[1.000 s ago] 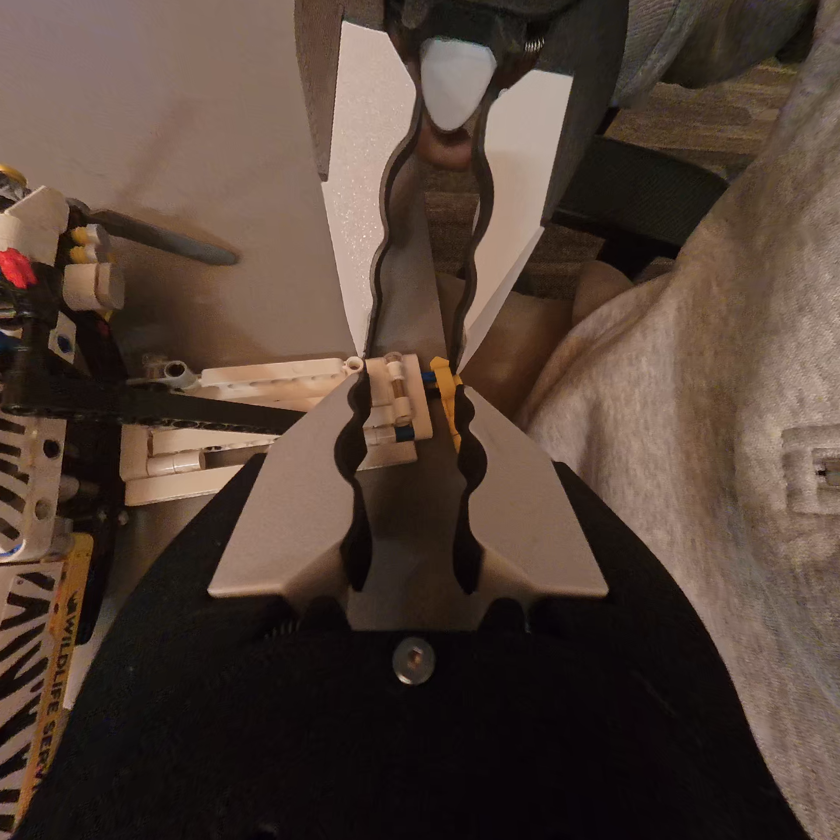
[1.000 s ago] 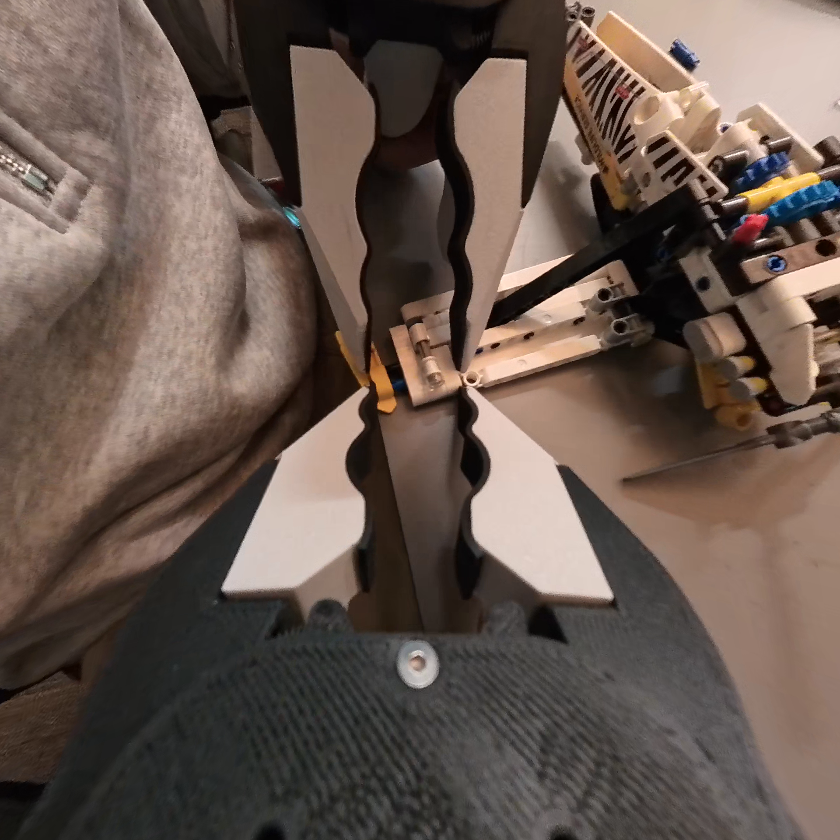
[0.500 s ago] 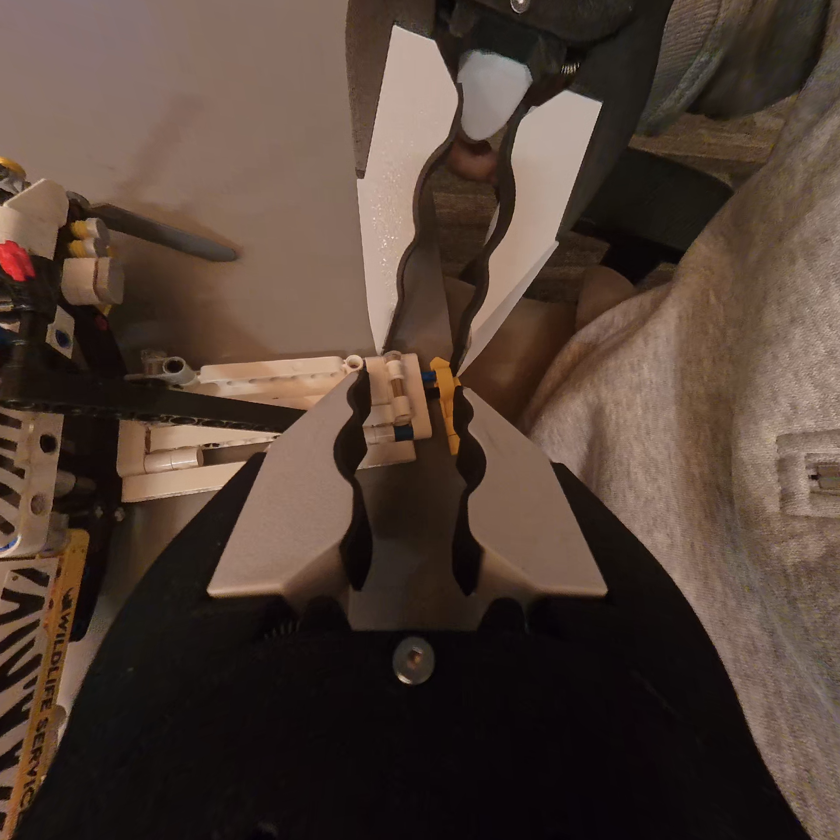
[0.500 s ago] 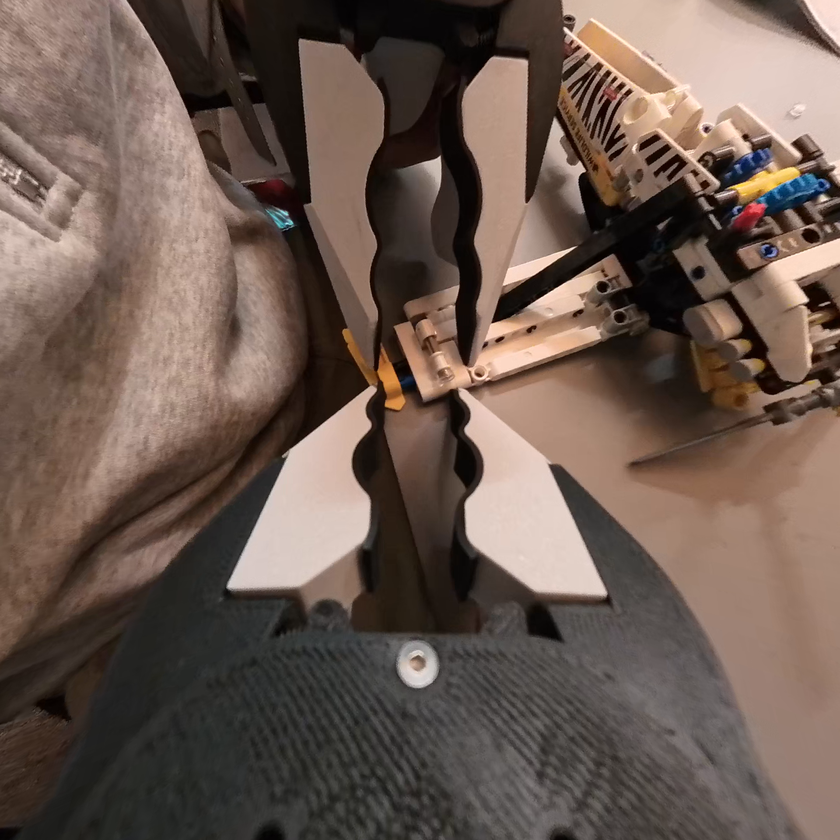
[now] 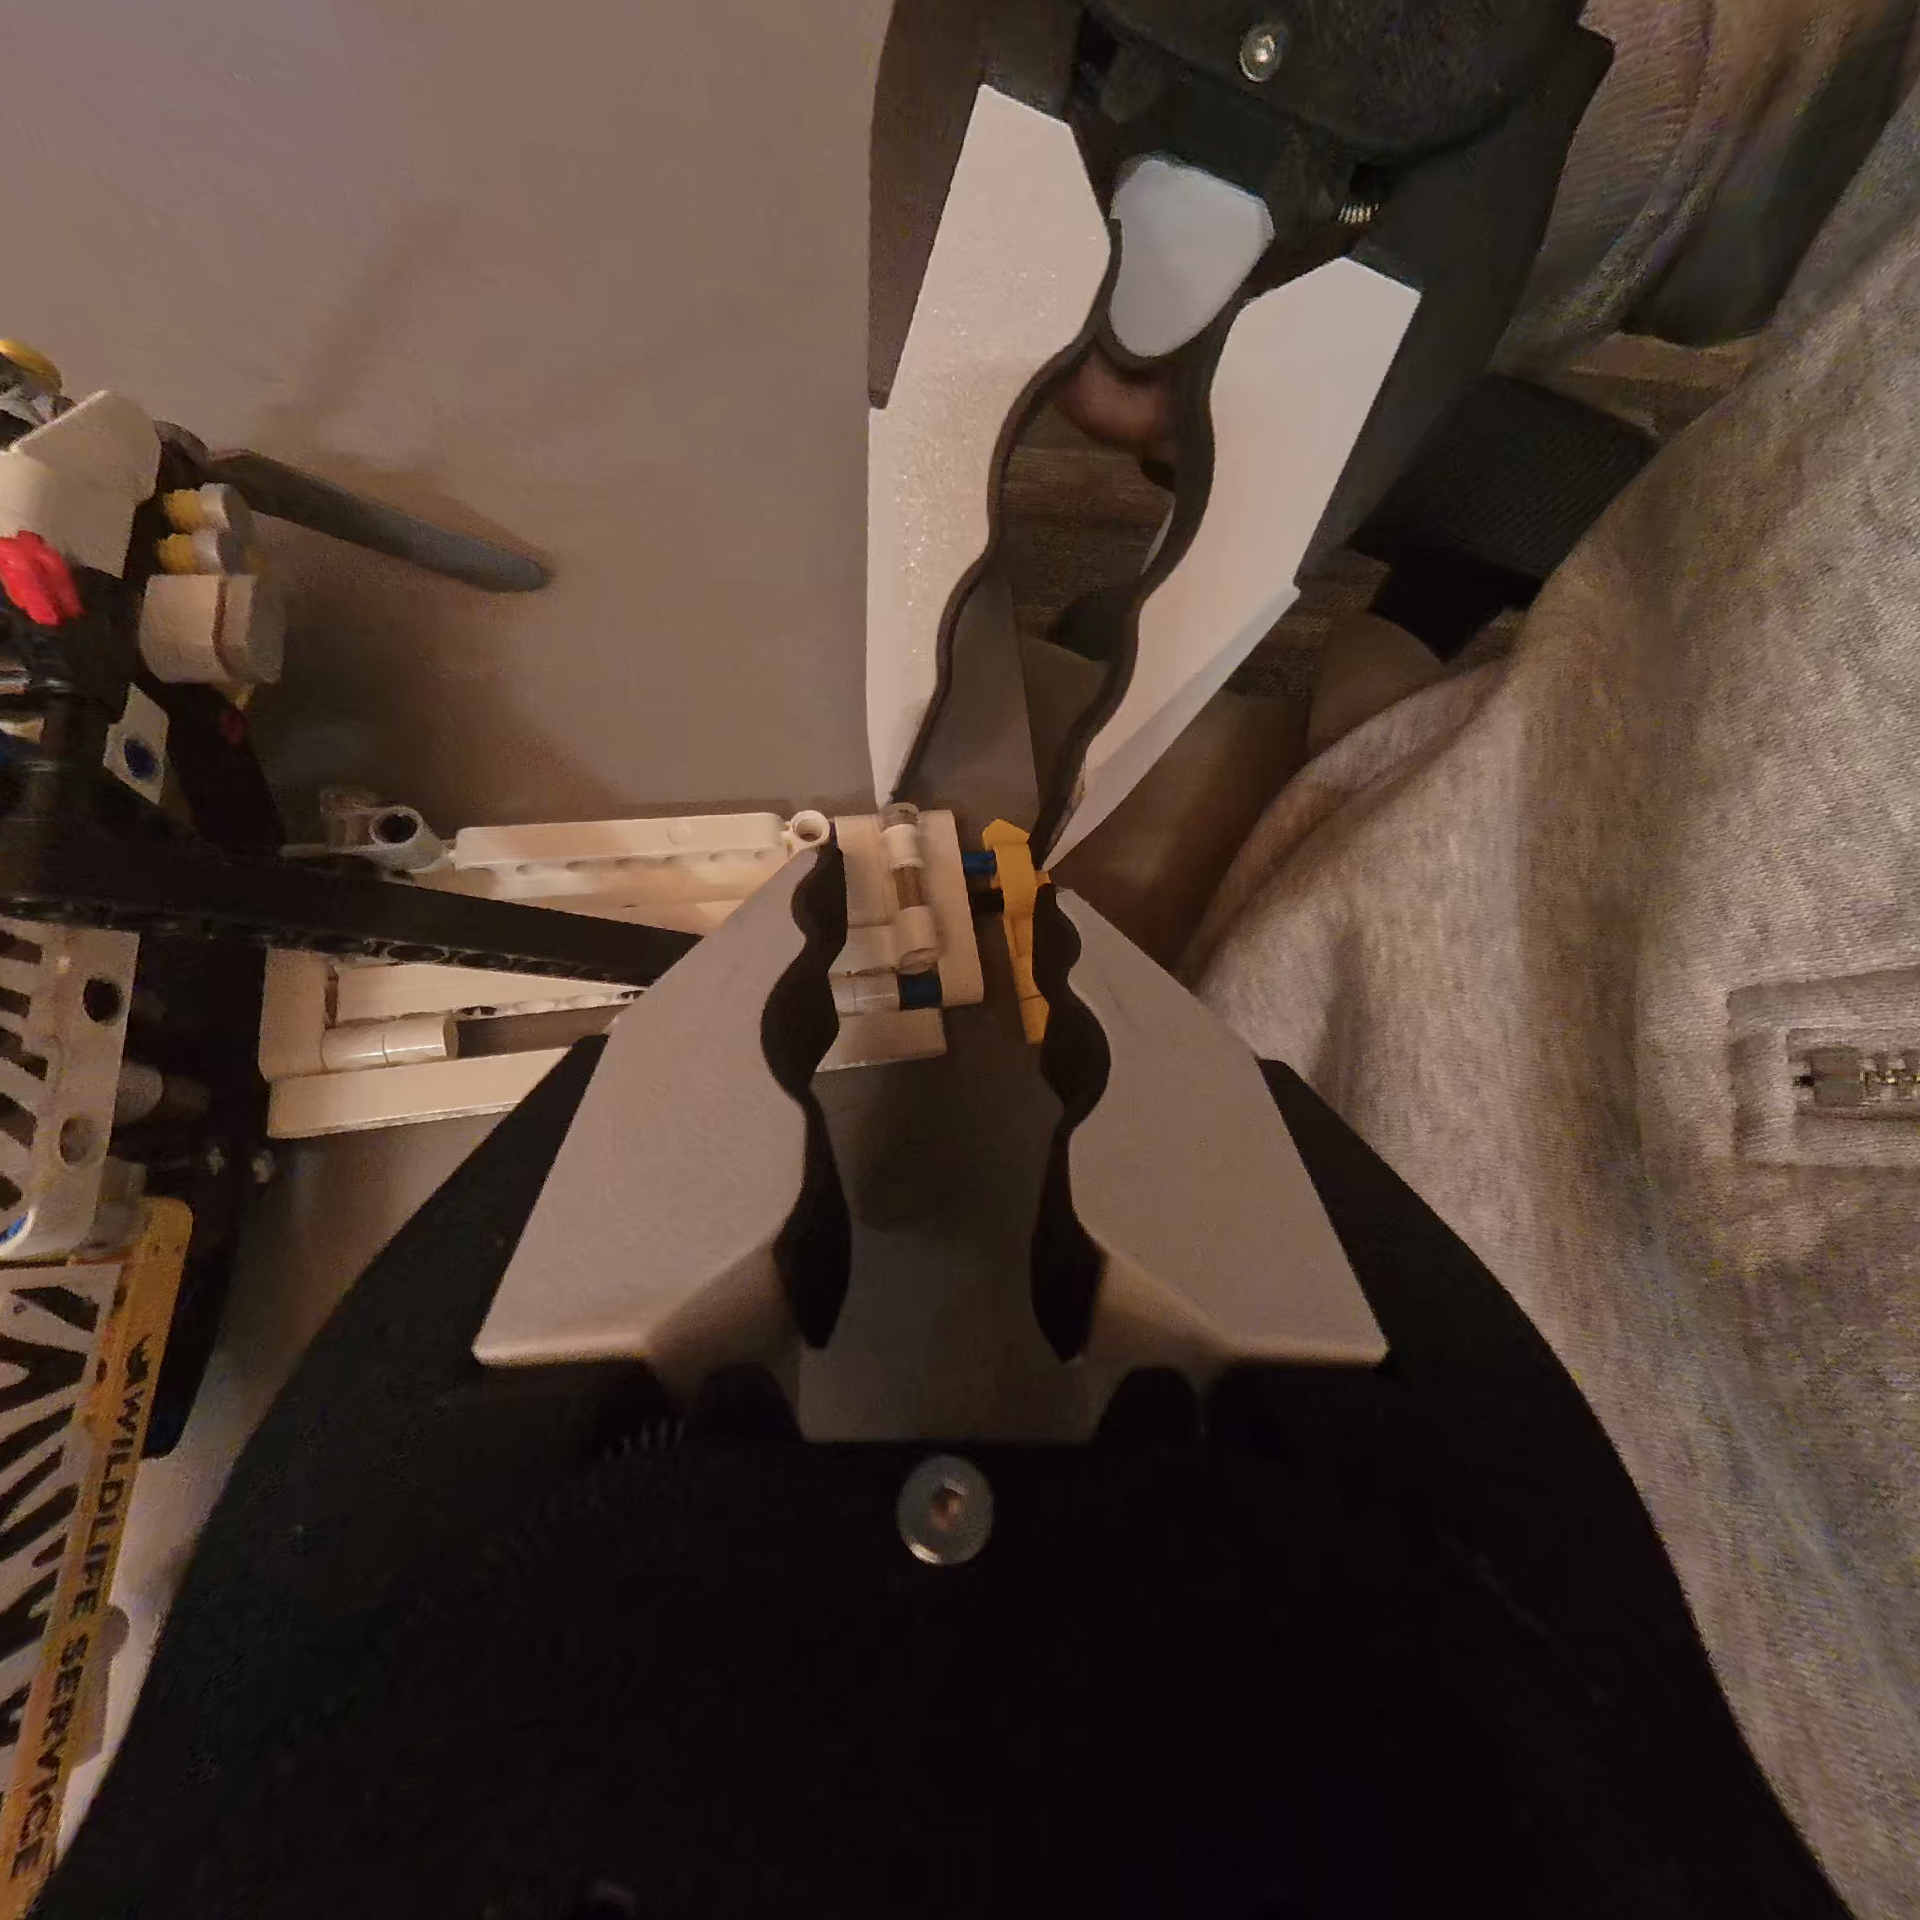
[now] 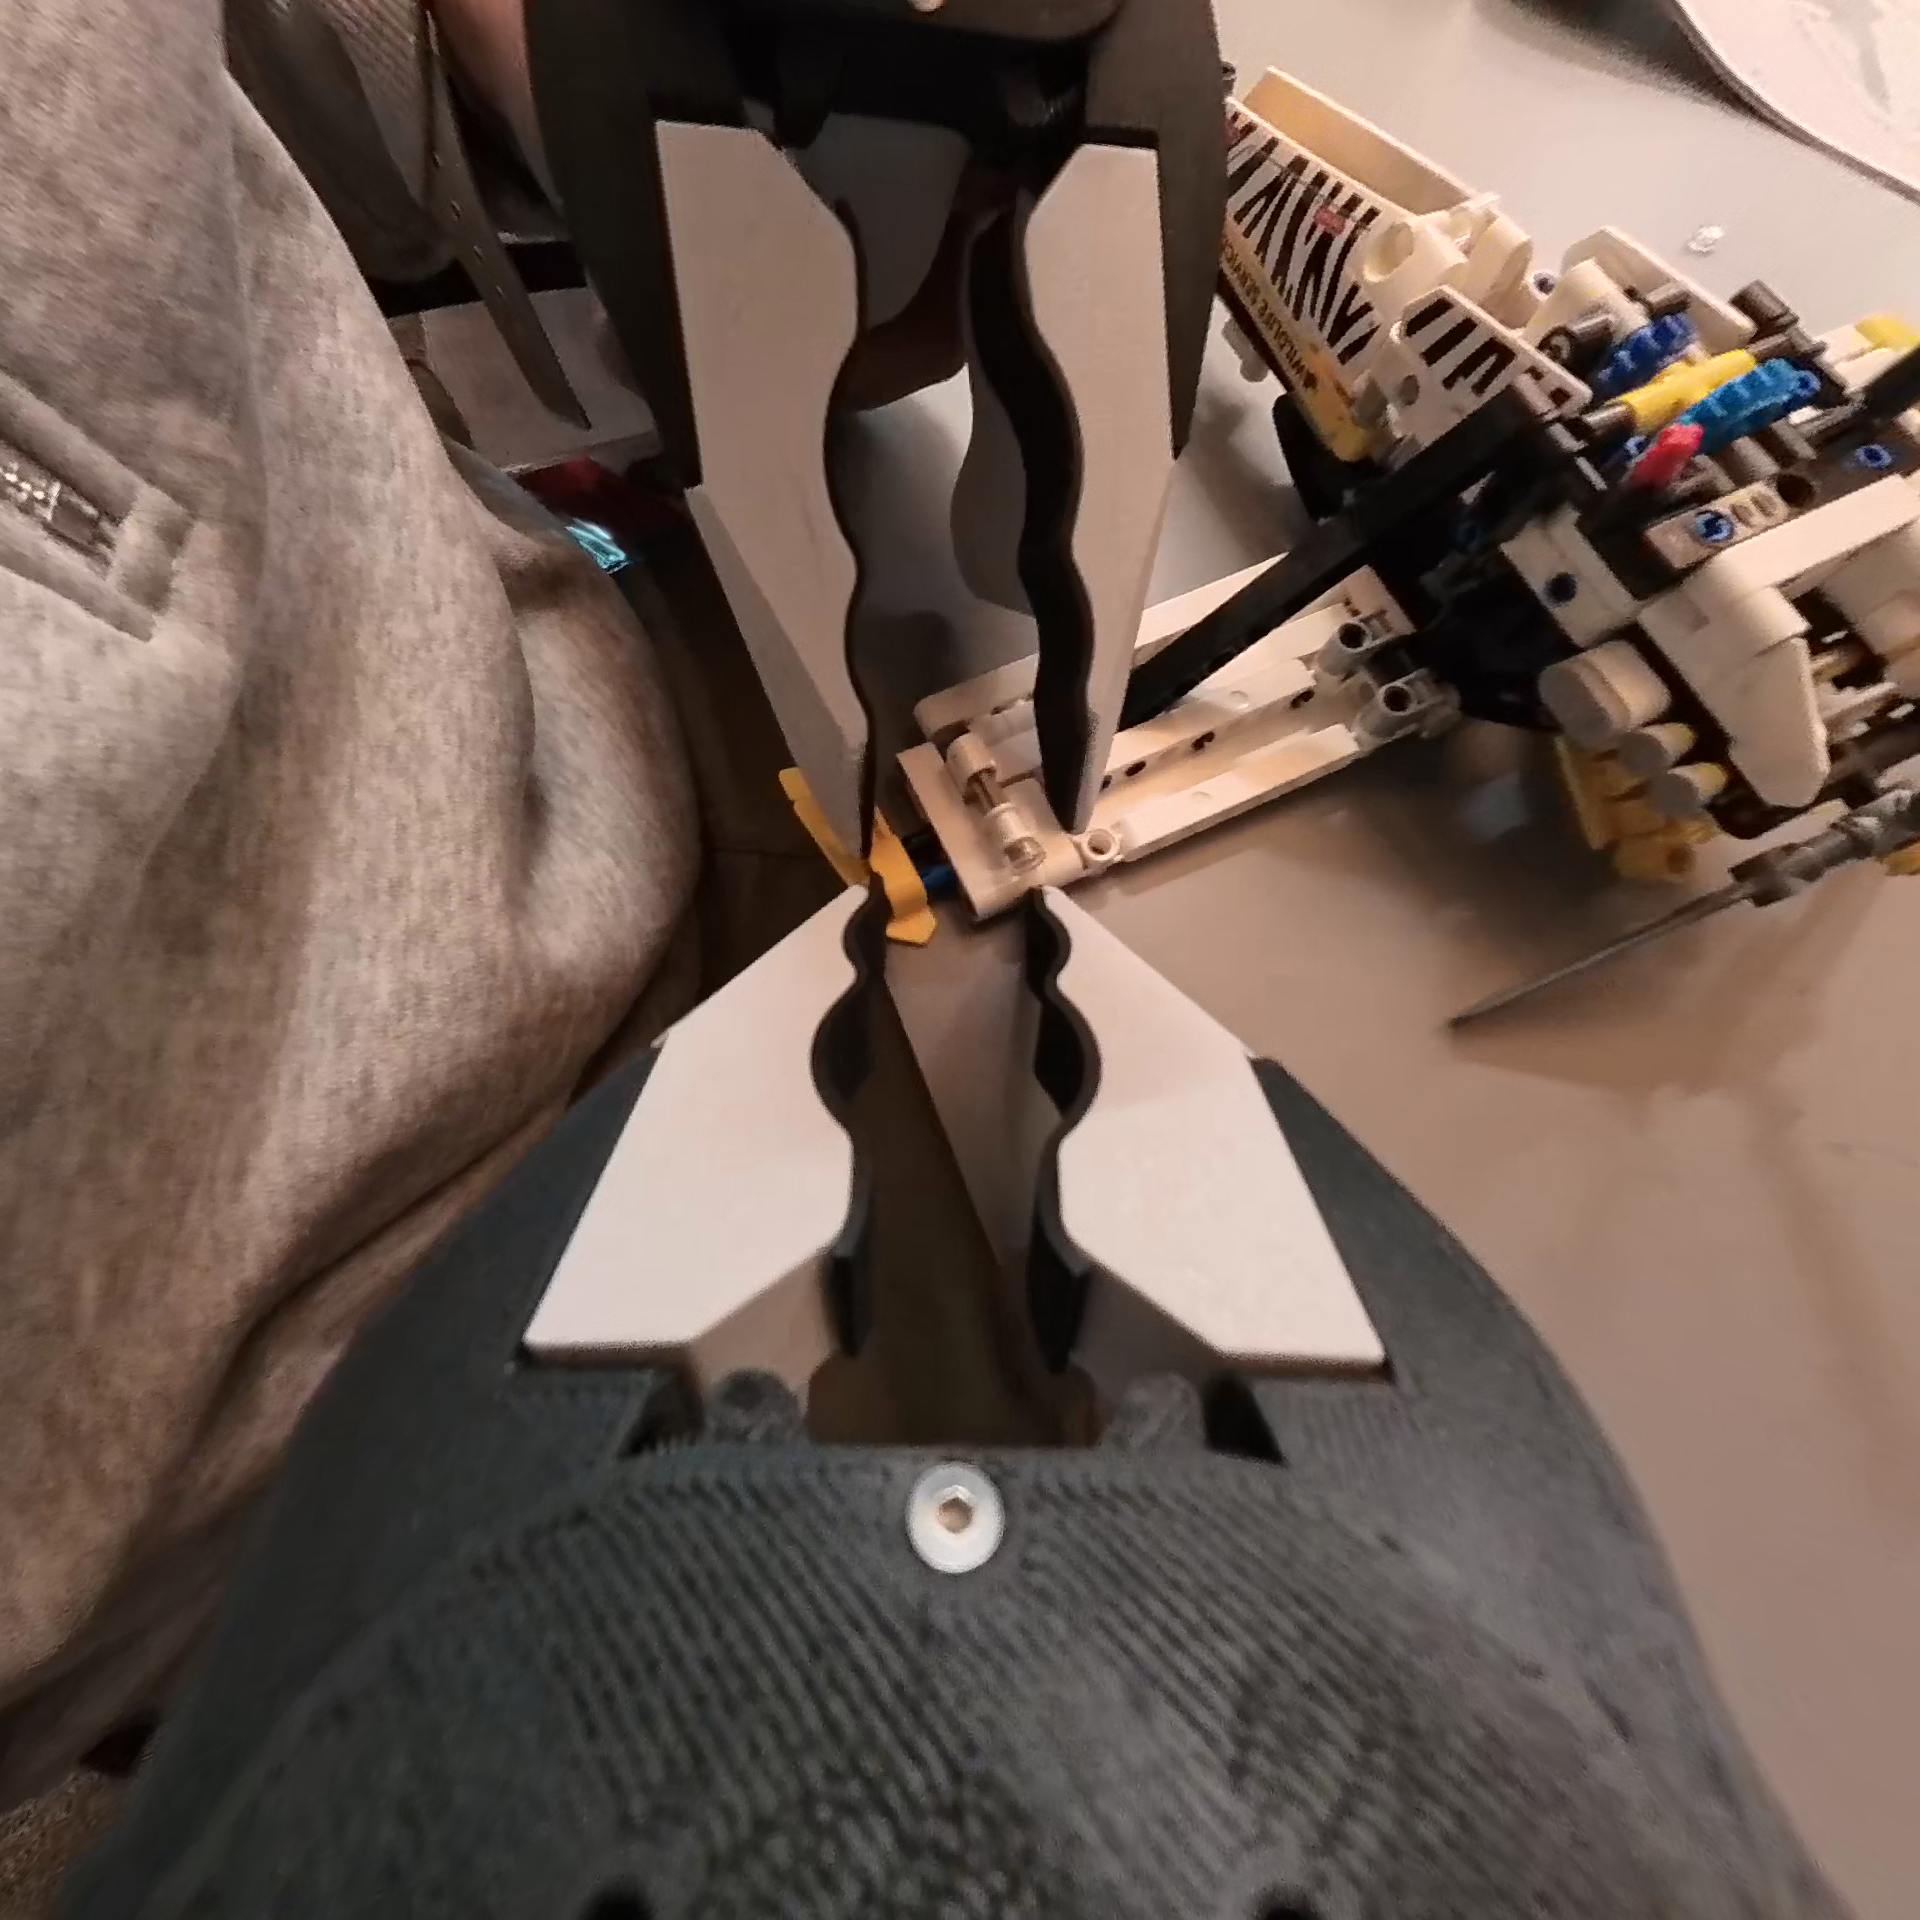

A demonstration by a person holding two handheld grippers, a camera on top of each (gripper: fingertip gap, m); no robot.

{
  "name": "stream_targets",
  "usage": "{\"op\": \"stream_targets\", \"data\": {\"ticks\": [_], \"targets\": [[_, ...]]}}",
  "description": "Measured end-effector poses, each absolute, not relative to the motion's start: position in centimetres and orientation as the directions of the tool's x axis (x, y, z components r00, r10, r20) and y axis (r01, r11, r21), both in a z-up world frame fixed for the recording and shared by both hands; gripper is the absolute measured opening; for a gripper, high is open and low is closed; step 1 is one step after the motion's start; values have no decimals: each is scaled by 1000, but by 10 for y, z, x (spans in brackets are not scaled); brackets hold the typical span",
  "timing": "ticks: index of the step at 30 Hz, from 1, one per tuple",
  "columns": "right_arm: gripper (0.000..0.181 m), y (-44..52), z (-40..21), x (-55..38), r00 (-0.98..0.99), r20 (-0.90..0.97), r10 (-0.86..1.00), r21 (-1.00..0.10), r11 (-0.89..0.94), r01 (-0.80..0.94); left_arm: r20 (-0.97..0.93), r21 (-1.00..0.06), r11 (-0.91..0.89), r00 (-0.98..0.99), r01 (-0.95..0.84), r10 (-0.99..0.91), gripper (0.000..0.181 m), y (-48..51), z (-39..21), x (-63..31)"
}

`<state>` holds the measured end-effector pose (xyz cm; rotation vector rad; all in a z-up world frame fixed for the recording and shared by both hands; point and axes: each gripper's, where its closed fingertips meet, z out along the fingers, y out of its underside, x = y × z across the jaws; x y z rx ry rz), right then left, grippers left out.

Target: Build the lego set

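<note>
A zebra-striped lego helicopter model (image 6: 1538, 343) lies on the table with its white tail boom (image 6: 1205, 779) pointing at the person. A yellow piece (image 6: 899, 894) sits on blue pins at the boom's end; it also shows in the left wrist view (image 5: 1018, 935). My left gripper (image 5: 932, 873) and right gripper (image 6: 951, 914) face each other tip to tip. Each is shut across the boom end, one finger on the yellow piece, the other on the white end block (image 5: 956, 894). The left gripper also shows in the right wrist view (image 6: 964, 821), the right gripper in the left wrist view (image 5: 971, 821).
A thin grey rod (image 6: 1662, 925) sticks out of the model over the table (image 6: 1455, 1299). The person's grey sweatshirt (image 5: 1558, 935) is close beside both grippers at the table edge. The model's body (image 5: 62, 935) fills the left edge of the left wrist view. My two grippers' fingertips are within a few centimetres of each other.
My right gripper's jaws have narrowed onto the boom end and it has tilted a little. The left gripper and the model have stayed where they were.
</note>
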<state>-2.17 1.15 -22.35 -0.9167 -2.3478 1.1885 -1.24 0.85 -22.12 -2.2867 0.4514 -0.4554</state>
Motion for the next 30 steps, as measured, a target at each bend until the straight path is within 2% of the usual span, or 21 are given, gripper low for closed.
{"op": "stream_targets", "data": {"ticks": [15,30], "targets": [[27,11,-221,-22,-660,21,751,-814,397,425,175,-737,-648,872,-191,-457,40,8,-220,-10],[28,12,-221,-22,-655,-28,755,-800,376,468,164,-734,-653,884,-188,-438,36,9,-221,-14]]}}
